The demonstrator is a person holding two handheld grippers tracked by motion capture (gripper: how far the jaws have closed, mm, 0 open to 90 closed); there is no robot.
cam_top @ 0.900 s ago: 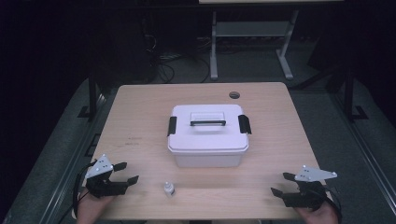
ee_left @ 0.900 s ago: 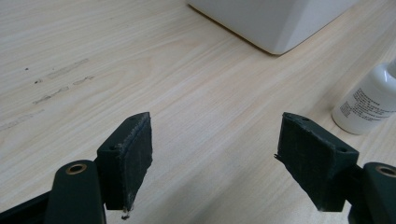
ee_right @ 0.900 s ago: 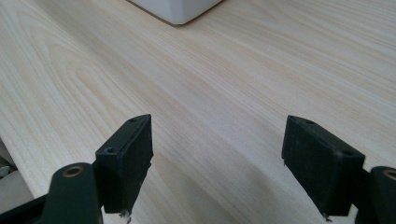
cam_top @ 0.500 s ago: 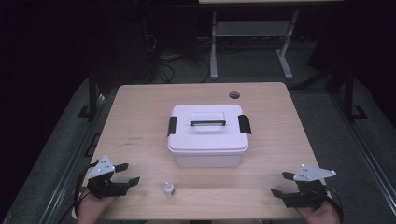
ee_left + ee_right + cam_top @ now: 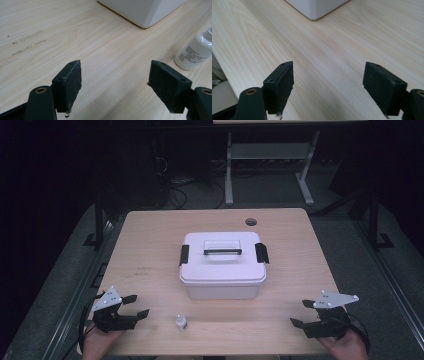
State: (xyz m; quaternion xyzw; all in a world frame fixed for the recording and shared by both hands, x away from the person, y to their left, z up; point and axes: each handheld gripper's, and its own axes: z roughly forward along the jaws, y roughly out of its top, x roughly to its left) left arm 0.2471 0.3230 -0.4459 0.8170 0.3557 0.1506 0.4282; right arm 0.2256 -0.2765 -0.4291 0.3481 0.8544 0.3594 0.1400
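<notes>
- Dark room behind, with a desk frame [image 5: 265,165] and loose cables [image 5: 172,187] on the floor past the far edge.
- We work at a light wooden table [image 5: 150,250]; it has a round cable hole [image 5: 251,222] near the far right and faint scuff marks [image 5: 142,268] left of centre.
- White lidded box [image 5: 222,265] sits mid-table, lid on, with a black latch at each end and a dark handle lying flat on top. We see a corner of it at the top of the left gripper view [image 5: 142,11] and of the right gripper view [image 5: 314,7].
- Our left gripper [image 5: 136,306] rests low at the near left corner, held in our left hand [image 5: 97,342]. Jaws are spread wide, nothing between them, pointing toward the middle of the table.
- Our right gripper [image 5: 302,313] is at the near right corner, held in our right hand [image 5: 345,345]. Jaws are spread wide too, bare tabletop between them, well apart from the box.
- Small white bottle [image 5: 181,322] stands upright near the front edge, in front of the box's left corner and apart from it. It's near the left gripper, on its right, not touched. In the left gripper view it sits just outside the right-hand jaw [image 5: 196,51], label print too small to read.
</notes>
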